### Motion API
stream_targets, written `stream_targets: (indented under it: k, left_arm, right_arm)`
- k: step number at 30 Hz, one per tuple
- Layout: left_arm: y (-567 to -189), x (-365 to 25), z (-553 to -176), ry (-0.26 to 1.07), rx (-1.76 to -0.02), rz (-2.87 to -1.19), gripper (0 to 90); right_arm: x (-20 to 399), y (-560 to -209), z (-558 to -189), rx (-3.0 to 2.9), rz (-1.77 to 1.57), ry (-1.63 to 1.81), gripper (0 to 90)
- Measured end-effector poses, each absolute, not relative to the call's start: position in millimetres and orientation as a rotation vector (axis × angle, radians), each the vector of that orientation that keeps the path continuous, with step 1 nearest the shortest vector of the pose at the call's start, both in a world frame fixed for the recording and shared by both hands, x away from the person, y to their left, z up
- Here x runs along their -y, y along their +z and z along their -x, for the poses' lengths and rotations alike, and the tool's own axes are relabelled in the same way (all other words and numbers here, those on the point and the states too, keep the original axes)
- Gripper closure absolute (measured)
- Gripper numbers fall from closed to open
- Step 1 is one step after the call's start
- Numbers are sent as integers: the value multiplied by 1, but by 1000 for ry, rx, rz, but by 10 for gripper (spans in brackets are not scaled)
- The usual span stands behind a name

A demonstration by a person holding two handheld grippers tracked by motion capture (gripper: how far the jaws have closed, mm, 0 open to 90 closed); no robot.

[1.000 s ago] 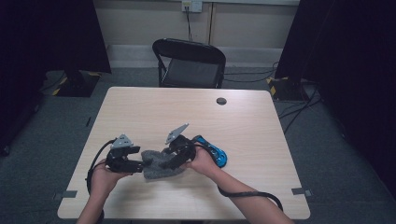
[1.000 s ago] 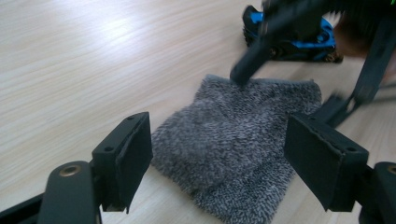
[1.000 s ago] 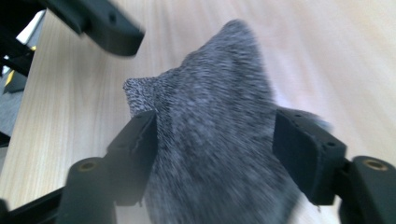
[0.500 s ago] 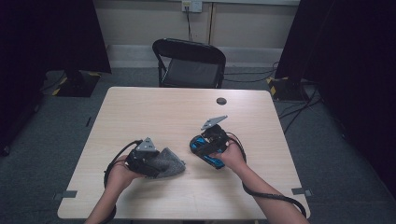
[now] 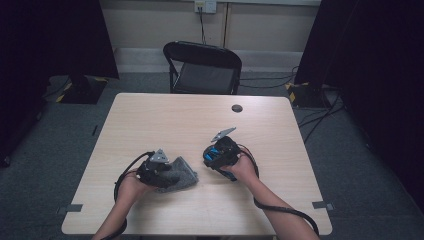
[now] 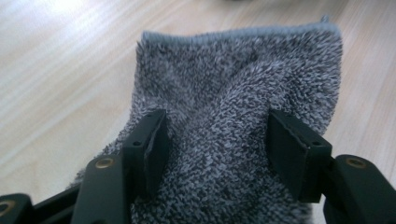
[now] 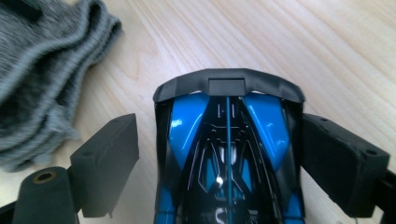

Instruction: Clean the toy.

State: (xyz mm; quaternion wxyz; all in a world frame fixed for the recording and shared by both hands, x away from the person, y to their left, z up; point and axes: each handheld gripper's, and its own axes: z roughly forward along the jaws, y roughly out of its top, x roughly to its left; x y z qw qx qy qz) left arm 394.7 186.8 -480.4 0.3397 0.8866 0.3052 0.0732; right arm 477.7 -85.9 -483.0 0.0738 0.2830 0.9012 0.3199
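- Nearest to me, along the table's (image 5: 150,115) near edge, both forearms come in, and the left gripper (image 5: 159,172) sits toward the near left corner, low over the wood.
- In the left gripper view my jaws straddle the grey towel (image 6: 233,121); they have just been closing, and the left pad digs into the pile while the right pad stands at the cloth's edge (I cannot tell whether it presses yet).
- The towel lies folded and bunched on the table, most of it spreading away from the left gripper toward the middle (image 5: 180,172).
- Just right of the towel, clear of it, the right gripper (image 5: 216,157) rests over the blue and black toy car (image 5: 214,152), near the middle of the near half of the table.
- In the right gripper view the car (image 7: 229,154) lies lengthwise between my spread jaws, which have just been opening: a strip of bare wood shows between the left pad and the car's side, and the right pad sits just beside the body.
- The towel's layered edge (image 7: 42,84) shows at that view's upper left, apart from the car.
- Farther off, a small dark round disc (image 5: 237,108) lies near the far edge.
- Beyond the far edge stands a black folding chair (image 5: 202,67).
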Motion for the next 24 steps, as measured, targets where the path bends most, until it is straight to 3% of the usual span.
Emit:
stream_targets:
  k: [9, 13, 24]
  left_arm:
    - [-482, -186, -394, 194, -809, -2309, 406]
    - [-483, -186, -394, 192, -813, -2309, 404]
    - [-485, -186, -393, 187, -808, -2305, 366]
  right_arm:
    - [82, -492, -477, -2678, -865, 906, 149]
    - [84, -491, -477, -2659, -878, 920, 245]
    - [82, -489, -477, -2657, -904, 895, 255]
